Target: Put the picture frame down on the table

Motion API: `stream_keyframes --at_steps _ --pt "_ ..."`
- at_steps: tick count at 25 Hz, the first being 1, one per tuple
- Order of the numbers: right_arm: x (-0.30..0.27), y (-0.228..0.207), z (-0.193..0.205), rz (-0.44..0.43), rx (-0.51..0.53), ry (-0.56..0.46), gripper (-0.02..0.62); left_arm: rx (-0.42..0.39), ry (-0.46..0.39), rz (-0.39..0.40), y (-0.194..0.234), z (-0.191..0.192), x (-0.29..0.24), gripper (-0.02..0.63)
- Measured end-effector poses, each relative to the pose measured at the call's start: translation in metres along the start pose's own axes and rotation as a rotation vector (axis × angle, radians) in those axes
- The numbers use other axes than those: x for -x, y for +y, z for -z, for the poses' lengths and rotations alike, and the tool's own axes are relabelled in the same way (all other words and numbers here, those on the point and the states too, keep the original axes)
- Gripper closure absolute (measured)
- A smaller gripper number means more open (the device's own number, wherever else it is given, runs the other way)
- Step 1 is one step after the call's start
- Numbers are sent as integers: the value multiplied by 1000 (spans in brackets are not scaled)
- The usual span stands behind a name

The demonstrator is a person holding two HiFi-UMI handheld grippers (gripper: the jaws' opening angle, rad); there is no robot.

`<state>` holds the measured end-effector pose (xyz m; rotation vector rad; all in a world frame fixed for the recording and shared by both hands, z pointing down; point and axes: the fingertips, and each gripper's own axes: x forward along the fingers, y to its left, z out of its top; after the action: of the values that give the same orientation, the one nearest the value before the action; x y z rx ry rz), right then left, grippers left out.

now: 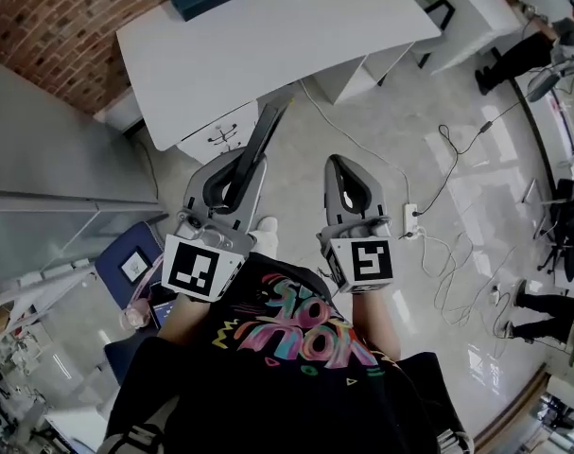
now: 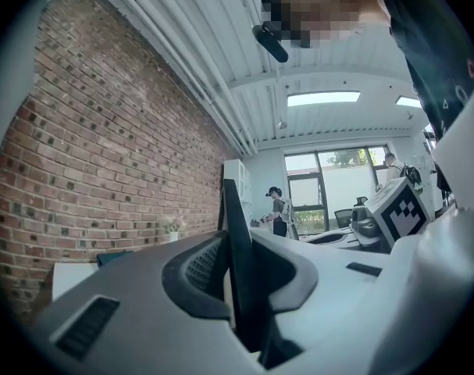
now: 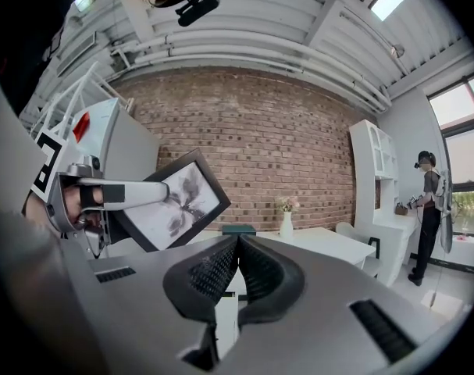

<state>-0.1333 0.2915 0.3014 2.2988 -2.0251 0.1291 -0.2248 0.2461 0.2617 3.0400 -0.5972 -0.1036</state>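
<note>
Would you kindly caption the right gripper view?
Right gripper shut and empty; left gripper holds the picture frame, white table ahead.

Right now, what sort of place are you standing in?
Probably an open office or lab workroom: a large white rectangular table, a red brick wall, and a white power strip with loose cables on the glossy pale floor.

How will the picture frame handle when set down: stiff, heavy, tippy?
Probably stiff: the picture frame juts flat from the left gripper, pinched from one side. Likely light, since that one pinch carries it. Thin, so it may tip if stood upright.
</note>
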Motion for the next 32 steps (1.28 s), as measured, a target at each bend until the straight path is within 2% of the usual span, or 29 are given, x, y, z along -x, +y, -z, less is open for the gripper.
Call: stream_keyframes --at_steps 5,14,18,20,24,29,32 --pt "-55 -26 -4 3 0 11 571 -29 44 -3 38 13 -35 540" --pt "-119 -60 -5 -14 21 8 571 -15 15 -44 82 21 -78 540" --pt "-143 -86 7 -25 37 105 571 19 1 -86 93 21 -103 540" --pt "-167 -94 5 -60 46 89 571 26 -11 -118 107 22 -121 540" --pt "-219 -116 16 -127 84 145 571 -24 -11 -168 140 32 -157 540" --pt "-292 -154 -8 -208 94 54 571 -16 -23 -256 174 32 -219 539" --pt "-330 -181 -6 -248 104 109 571 -17 -13 -295 191 32 -258 540"
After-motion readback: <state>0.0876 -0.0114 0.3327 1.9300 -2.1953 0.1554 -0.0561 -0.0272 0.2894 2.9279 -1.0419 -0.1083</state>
